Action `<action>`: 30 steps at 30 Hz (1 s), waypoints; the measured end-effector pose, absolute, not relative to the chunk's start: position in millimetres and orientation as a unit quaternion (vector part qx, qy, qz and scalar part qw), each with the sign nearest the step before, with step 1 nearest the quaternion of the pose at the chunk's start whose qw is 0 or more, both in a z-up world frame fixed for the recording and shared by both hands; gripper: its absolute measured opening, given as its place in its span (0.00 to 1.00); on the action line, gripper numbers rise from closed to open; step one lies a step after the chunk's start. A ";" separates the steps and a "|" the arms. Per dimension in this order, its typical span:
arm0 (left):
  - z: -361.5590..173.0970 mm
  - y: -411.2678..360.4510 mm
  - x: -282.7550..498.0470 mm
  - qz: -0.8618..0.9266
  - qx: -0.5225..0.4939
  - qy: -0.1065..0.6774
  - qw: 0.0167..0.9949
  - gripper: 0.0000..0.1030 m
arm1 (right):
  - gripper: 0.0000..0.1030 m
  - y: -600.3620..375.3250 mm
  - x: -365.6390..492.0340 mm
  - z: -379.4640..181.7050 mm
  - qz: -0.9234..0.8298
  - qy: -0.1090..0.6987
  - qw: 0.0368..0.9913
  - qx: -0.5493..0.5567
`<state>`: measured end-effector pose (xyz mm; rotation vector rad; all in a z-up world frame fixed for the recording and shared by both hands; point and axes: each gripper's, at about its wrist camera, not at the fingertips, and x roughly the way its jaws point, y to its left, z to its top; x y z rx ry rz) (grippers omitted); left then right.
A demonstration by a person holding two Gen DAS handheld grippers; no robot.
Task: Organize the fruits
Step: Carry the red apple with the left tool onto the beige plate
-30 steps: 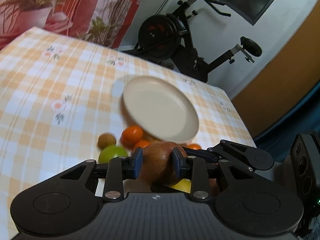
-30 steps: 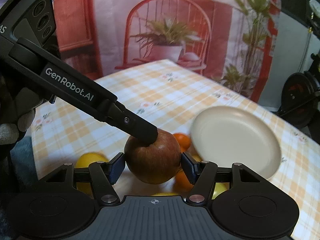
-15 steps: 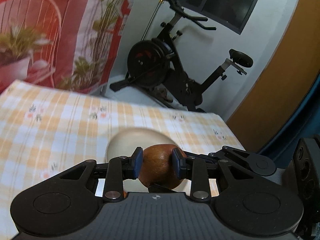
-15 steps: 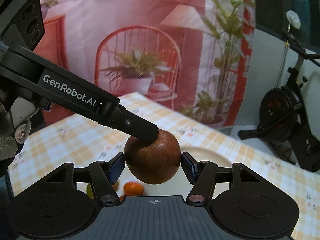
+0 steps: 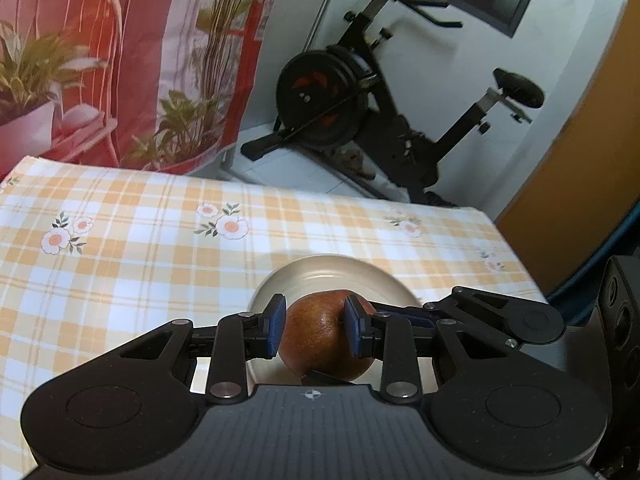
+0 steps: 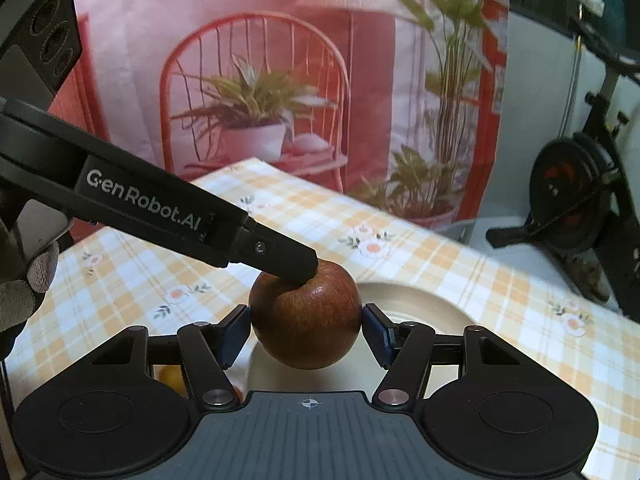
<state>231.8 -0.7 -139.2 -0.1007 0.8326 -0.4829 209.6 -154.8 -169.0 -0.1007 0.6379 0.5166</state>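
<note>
A reddish-brown apple [image 5: 316, 344] [image 6: 306, 320] is held by both grippers at once, above the cream plate [image 5: 320, 272] [image 6: 420, 300]. My left gripper [image 5: 315, 330] is shut on it, blue pads pressing on two opposite sides. In the right wrist view one of its fingers [image 6: 280, 260] rests in the apple's top dimple. My right gripper [image 6: 306, 334] is shut on the apple's left and right sides. The apple hides the plate's near part and its underside is hidden, so I cannot tell whether it touches the plate.
The table has an orange checked cloth [image 5: 140, 240]. A yellow fruit [image 6: 172, 378] peeks out at the lower left. An exercise bike [image 5: 360, 100] stands beyond the table's far edge. A gloved hand [image 6: 24, 280] holds the left gripper.
Both grippers carried the apple away from the pile of fruit to above the plate. The oranges and green fruit have dropped out of view. Neither grip changed.
</note>
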 end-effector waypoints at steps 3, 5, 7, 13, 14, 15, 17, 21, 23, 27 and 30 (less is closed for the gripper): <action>-149.4 -2.2 242.8 -0.227 -0.046 0.412 0.881 0.33 | 0.55 -153.5 223.6 -180.9 0.252 0.325 0.910 -0.049; -155.2 -2.9 248.2 -0.224 -0.046 0.418 0.879 0.33 | 0.55 -153.5 229.8 -188.3 0.253 0.334 0.907 -0.049; -159.3 -2.8 251.8 -0.222 -0.046 0.422 0.878 0.33 | 0.55 -153.4 235.6 -194.0 0.253 0.340 0.904 -0.048; -165.7 -4.8 255.9 -0.219 -0.039 0.422 0.879 0.33 | 0.55 -152.7 245.1 -203.6 0.255 0.341 0.904 -0.048; -166.8 -5.2 256.2 -0.218 -0.037 0.422 0.879 0.33 | 0.55 -152.5 246.3 -204.8 0.255 0.342 0.903 -0.048; -167.9 -5.7 256.8 -0.217 -0.035 0.423 0.879 0.33 | 0.55 -152.3 247.0 -206.2 0.255 0.343 0.903 -0.048; -169.2 -6.5 256.3 -0.215 -0.032 0.423 0.880 0.33 | 0.55 -151.8 247.6 -208.6 0.254 0.344 0.903 -0.049; -170.1 -7.5 255.6 -0.210 -0.026 0.420 0.883 0.33 | 0.55 -150.7 248.7 -212.0 0.254 0.344 0.903 -0.048; -170.8 -7.6 256.3 -0.209 -0.025 0.418 0.884 0.33 | 0.56 -150.9 248.4 -212.0 0.255 0.342 0.903 -0.046; -171.4 -9.0 255.6 -0.205 -0.017 0.413 0.887 0.35 | 0.56 -150.6 249.4 -213.0 0.255 0.342 0.903 -0.045; -171.0 -10.8 254.3 -0.201 -0.009 0.408 0.891 0.36 | 0.56 -149.9 250.6 -212.7 0.253 0.345 0.903 -0.044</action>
